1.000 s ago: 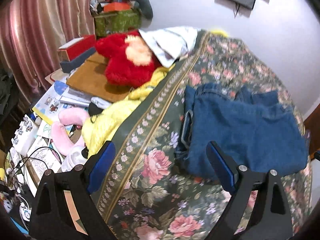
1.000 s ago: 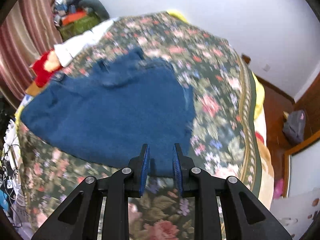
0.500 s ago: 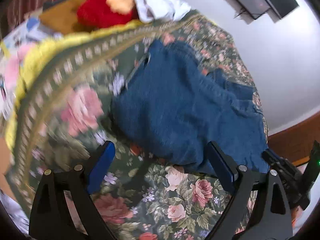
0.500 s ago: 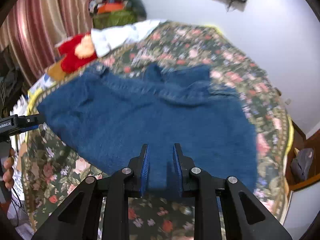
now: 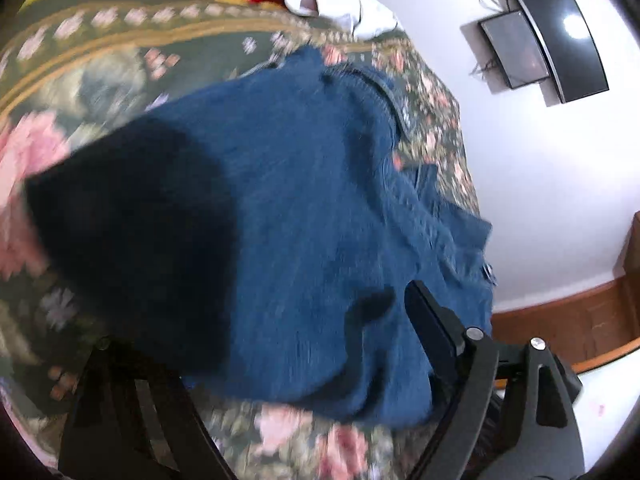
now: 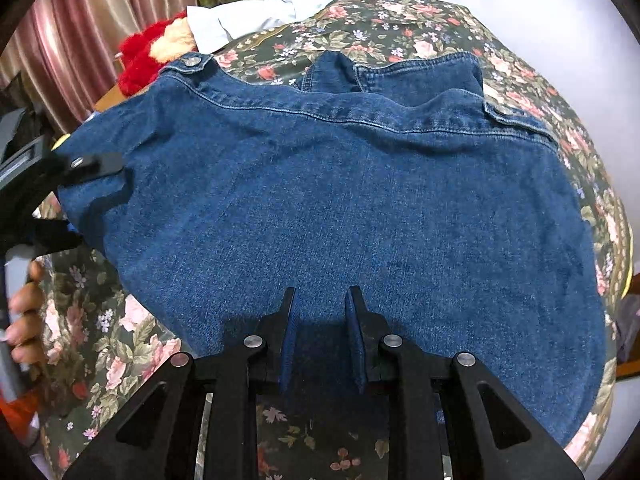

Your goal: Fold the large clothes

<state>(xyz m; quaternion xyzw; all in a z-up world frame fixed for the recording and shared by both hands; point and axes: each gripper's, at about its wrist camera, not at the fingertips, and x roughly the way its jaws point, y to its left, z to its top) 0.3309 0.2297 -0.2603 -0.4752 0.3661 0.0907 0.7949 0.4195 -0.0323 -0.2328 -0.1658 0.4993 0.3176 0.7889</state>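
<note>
A blue denim jacket (image 6: 340, 184) lies spread, back side up, on the floral bedspread (image 6: 392, 20). My right gripper (image 6: 322, 332) stands at the jacket's near hem with its jaws a little apart and denim between the pads. My left gripper (image 5: 256, 344) is wide open over the jacket's side edge (image 5: 280, 220); its left finger is hidden under the cloth and shadow. It also shows in the right wrist view (image 6: 80, 184) at the jacket's left edge, held by a hand.
A red plush toy (image 6: 148, 56) and a white garment (image 6: 256, 16) lie at the bed's far left. Pink curtains (image 6: 80, 40) hang beyond. A dark screen (image 5: 556, 36) hangs on the white wall. A wooden skirting (image 5: 568, 320) runs along the floor.
My left gripper has swung from the bed's cluttered side in over the jacket's edge. My right gripper has moved closer over the hem, and the jacket now fills its view.
</note>
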